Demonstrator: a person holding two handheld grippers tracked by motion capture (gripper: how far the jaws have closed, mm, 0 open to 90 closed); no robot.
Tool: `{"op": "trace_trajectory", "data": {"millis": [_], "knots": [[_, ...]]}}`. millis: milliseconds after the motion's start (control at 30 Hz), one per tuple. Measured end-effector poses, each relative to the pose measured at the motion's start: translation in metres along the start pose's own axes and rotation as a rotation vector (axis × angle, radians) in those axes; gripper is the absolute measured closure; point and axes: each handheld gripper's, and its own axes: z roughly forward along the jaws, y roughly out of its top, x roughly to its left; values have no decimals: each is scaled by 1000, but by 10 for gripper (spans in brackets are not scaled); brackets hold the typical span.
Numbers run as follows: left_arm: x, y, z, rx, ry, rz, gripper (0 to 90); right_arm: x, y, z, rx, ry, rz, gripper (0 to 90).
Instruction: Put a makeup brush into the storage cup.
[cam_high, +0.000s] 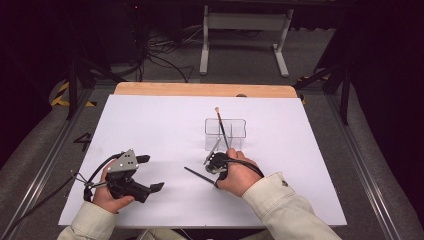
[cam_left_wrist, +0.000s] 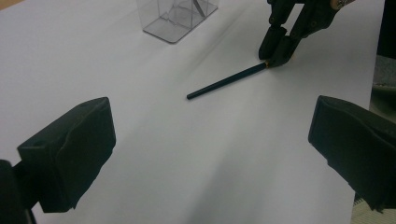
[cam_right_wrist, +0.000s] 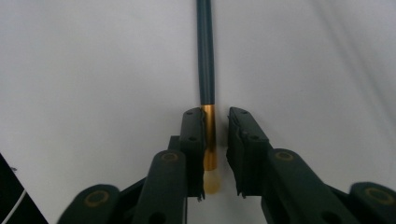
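Note:
A thin brush (cam_high: 200, 176) with a dark handle and a gold ferrule lies flat on the white table. In the right gripper view the brush (cam_right_wrist: 205, 46) runs straight away from me. My right gripper (cam_right_wrist: 215, 116) points down with its jaws on either side of the ferrule: the left pad touches it and a narrow gap shows at the right pad. The left gripper view shows the same brush (cam_left_wrist: 224, 82) with the right gripper (cam_left_wrist: 275, 56) at its far end. My left gripper (cam_high: 152, 173) rests at the near left, open wide with nothing between its fingers.
A clear plastic holder (cam_high: 239, 131) stands just beyond the right hand, with another brush (cam_high: 219, 120) leaning in it. The holder (cam_left_wrist: 175, 18) sits at the top of the left gripper view. A wooden strip (cam_high: 205, 90) edges the far side of the table.

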Motion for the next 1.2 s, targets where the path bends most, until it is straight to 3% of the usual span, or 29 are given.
{"op": "trace_trajectory", "data": {"millis": [100,300,567,767,1000,1200], "knots": [[-1,0,2,17,26,30,34,2,1,0,12,-20,-5,815],[-2,0,2,13,29,35,51,3,3,0,26,-28,-20,838],[-1,1,7,19,9,66,90,3,3,0,32,-30,-63,840],[-1,2,8,18,-13,65,129,0,0,-10,4,-21,-78,841],[-1,4,10,8,-37,64,126,-3,-5,-29,-6,-25,-141,840],[-2,9,13,16,-63,74,124,2,-6,-42,-2,-35,-227,840]]}}
